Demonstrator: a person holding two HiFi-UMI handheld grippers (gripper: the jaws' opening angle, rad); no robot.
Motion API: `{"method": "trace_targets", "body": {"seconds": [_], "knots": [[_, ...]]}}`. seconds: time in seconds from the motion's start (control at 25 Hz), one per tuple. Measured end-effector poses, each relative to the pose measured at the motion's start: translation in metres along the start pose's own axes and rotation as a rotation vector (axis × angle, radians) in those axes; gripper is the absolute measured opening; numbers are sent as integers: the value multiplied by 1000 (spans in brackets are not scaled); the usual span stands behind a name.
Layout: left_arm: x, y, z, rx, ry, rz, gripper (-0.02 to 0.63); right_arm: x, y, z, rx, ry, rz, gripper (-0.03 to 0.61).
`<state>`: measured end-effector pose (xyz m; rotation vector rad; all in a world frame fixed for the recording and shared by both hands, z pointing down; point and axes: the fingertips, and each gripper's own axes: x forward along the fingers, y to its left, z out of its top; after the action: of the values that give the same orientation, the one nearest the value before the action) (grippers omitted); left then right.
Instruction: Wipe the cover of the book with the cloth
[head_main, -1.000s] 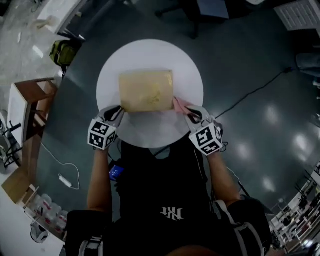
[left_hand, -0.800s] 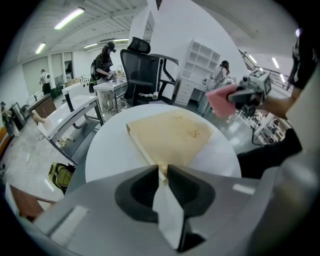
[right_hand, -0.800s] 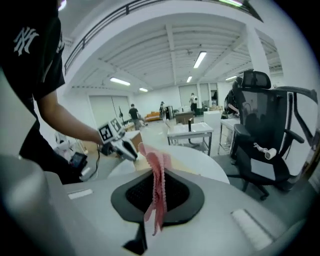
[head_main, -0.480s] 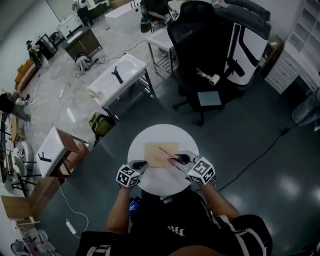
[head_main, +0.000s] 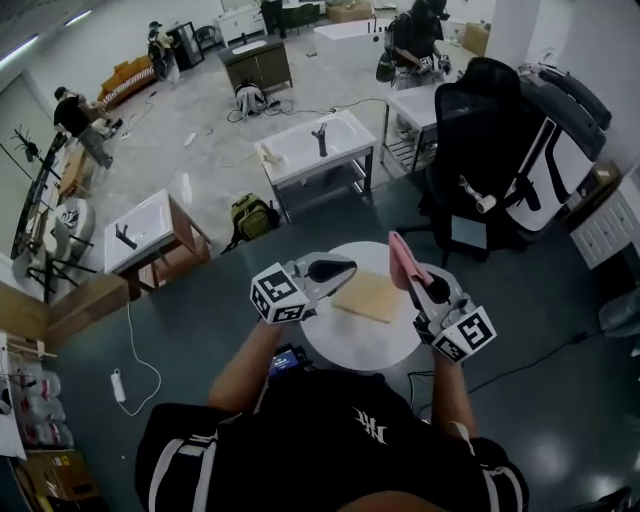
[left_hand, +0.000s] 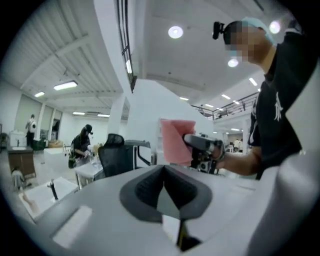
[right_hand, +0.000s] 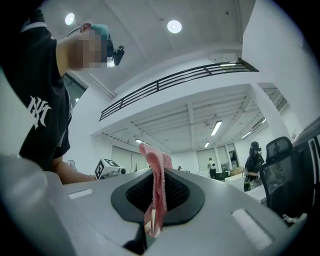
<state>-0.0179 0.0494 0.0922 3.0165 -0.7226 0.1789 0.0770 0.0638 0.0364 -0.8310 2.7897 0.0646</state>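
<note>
Right gripper (head_main: 420, 284) is clamped on the cloth (head_main: 401, 260), held above the book (head_main: 368, 296) at the tabletop's (head_main: 350, 348) middle for wiping, while the left gripper (head_main: 345, 267) is closed, empty.

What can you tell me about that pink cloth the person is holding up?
The cloth is thin, soft-looking pink fabric, folded into a few layers with a wavy edge. The right gripper has its jaws closed on the lower end, so the cloth stands upright out of them like a small flag. It looks lifted clear of the tan book on the round white table, touching only the jaws.
</note>
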Motion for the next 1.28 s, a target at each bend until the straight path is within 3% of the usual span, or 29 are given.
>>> {"method": "trace_targets", "body": {"seconds": [0.2, 0.44, 0.76, 1.08, 1.28], "knots": [[-55, -35, 64, 90, -127, -147, 3, 2, 59, 30, -45, -59, -63, 12], [-141, -58, 91, 65, -219, -267, 3, 16, 144, 19, 23, -84, -172, 12], [-224, -96, 61, 23, -225, -380, 2, 16, 248, -3, 57, -67, -260, 12], [-239, -122, 28, -34, -196, -435, 2, 6, 299, -9, 35, -26, -267, 12], [-252, -170, 33, 7, -178, -460, -1, -16, 334, 5, 49, -48, -245, 12]]}}
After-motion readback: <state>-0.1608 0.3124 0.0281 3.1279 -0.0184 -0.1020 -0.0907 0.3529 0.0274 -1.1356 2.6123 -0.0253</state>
